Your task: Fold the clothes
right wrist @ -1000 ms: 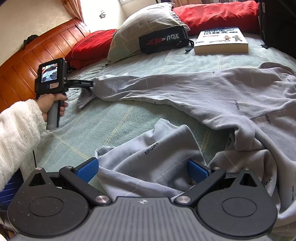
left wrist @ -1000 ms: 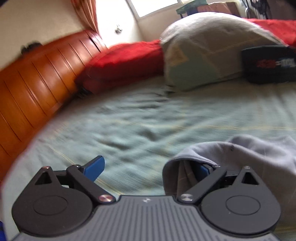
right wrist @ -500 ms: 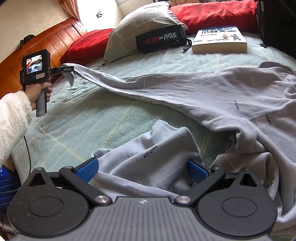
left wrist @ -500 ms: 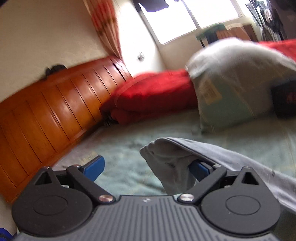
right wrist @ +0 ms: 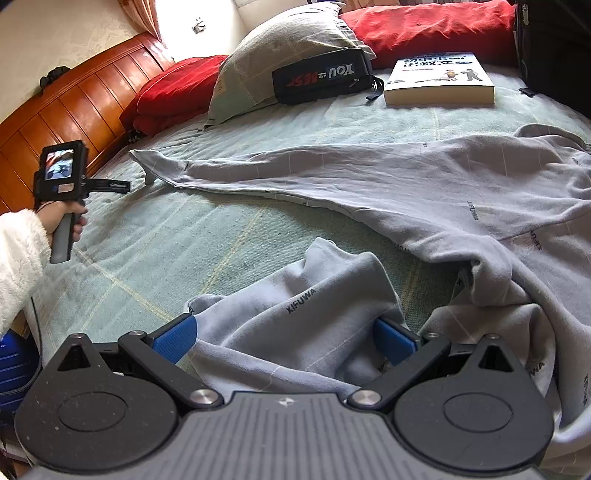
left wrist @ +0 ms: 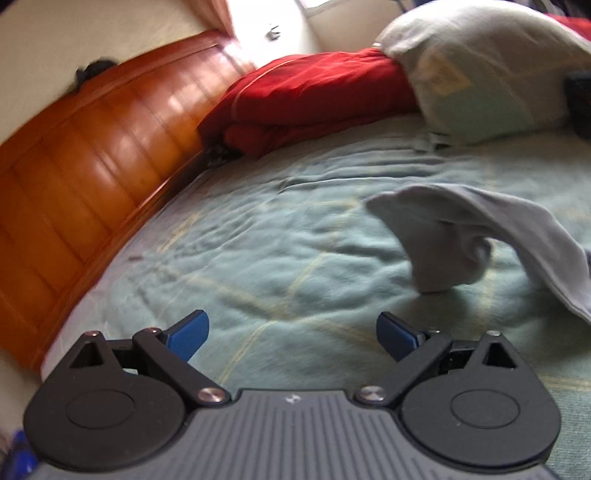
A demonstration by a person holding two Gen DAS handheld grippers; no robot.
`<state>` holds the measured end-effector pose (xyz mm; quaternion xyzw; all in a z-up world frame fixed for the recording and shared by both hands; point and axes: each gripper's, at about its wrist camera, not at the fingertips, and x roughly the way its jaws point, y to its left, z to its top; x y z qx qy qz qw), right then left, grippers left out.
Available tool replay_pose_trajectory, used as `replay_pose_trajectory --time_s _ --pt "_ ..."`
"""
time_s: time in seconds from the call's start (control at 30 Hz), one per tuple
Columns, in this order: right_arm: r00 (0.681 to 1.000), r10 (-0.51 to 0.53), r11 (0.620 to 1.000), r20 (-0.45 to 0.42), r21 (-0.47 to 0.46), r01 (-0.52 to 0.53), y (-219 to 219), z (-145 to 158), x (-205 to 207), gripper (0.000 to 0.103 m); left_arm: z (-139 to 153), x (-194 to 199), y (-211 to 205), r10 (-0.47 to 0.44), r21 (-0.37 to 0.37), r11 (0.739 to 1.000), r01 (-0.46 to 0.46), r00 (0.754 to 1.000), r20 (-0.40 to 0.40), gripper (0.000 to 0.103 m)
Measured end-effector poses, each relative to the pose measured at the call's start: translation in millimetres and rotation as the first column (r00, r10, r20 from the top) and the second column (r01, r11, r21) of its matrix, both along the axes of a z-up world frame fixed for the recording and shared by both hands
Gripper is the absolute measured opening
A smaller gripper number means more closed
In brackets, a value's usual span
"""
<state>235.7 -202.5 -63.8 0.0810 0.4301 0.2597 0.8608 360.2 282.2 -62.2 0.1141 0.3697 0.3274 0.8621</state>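
Left gripper [left wrist: 291, 330]: apart, empty, clear of the spread sleeve [right wrist: 229, 168].
Right gripper [right wrist: 284, 338]: apart, straddling the bunched sleeve [right wrist: 295, 306], likely to pinch it flat.

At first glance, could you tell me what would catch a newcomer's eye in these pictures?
Most striking is the grey garment sprawled across the green bedspread, one sleeve stretched toward the wooden headboard. The open left tool faces that sleeve's cuff without touching it. Behind, red pillows frame a book.
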Motion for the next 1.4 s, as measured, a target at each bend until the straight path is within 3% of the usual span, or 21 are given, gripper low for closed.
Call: replay_pose_trajectory --time_s 0.13,0.27,0.33,0.4,0.43,0.5,0.57,0.7,0.83,0.9,1.07,1.2,1.3,1.4 --pt "1.000 -0.003 1.000 0.000 -0.005 0.003 1 0 0 0.103 26 -3 10 0.020 -0.104 0.995 -0.010 0.995 0.096 0.097" --pt "1.000 -0.005 1.000 -0.002 -0.011 0.005 2 0 1 0.103 57 22 -5 -0.060 -0.202 0.975 0.097 0.982 0.180 0.097" --pt "1.000 -0.006 1.000 -0.002 -0.017 0.006 3 0 0 0.103 67 43 -25 -0.177 -0.286 0.929 0.236 0.960 0.219 0.098" --pt "1.000 -0.008 1.000 -0.001 -0.021 0.008 3 -1 0 0.103 62 68 -48 -0.313 -0.412 0.823 0.392 0.917 0.247 0.099" --pt "1.000 -0.011 1.000 -0.001 -0.022 0.011 3 -1 0 0.103 56 78 -57 -0.347 -0.458 0.779 0.430 0.902 0.256 0.099" --pt "1.000 -0.020 1.000 -0.003 -0.024 0.020 3 -1 -1 0.103 37 96 -73 -0.360 -0.514 0.737 0.439 0.898 0.252 0.099" --pt "1.000 -0.023 0.999 -0.005 -0.024 0.023 2 -1 -2 0.103 13 111 -83 -0.347 -0.534 0.746 0.397 0.917 0.196 0.098" --pt "1.000 -0.017 0.999 -0.005 -0.040 0.016 4 -2 -2 0.103 -11 117 -88 -0.364 -0.537 0.760 0.366 0.924 0.114 0.098" --pt "1.000 -0.016 0.999 -0.005 -0.049 0.016 7 -3 0 0.103 -13 102 -79 -0.362 -0.507 0.798 0.327 0.932 0.030 0.098" --pt "1.000 -0.013 0.999 -0.003 -0.049 0.013 7 -4 1 0.103 -13 88 -71 -0.364 -0.506 0.805 0.310 0.931 -0.008 0.098" --pt "1.000 -0.006 0.999 0.000 -0.049 0.006 6 -6 1 0.103 -12 39 -55 -0.398 -0.538 0.778 0.325 0.917 -0.022 0.099" --pt "1.000 -0.002 0.998 0.008 -0.055 0.003 7 -6 -1 0.103 -15 4 -47 -0.402 -0.544 0.772 0.328 0.915 -0.019 0.099" --pt "1.000 -0.001 0.998 0.015 -0.062 0.001 8 -6 -2 0.103 -12 -6 -44 -0.409 -0.534 0.772 0.345 0.913 -0.001 0.099" --pt "1.000 0.000 0.998 0.018 -0.069 0.001 9 -7 -3 0.103 -8 -12 -33 -0.383 -0.564 0.752 0.340 0.923 0.045 0.099"
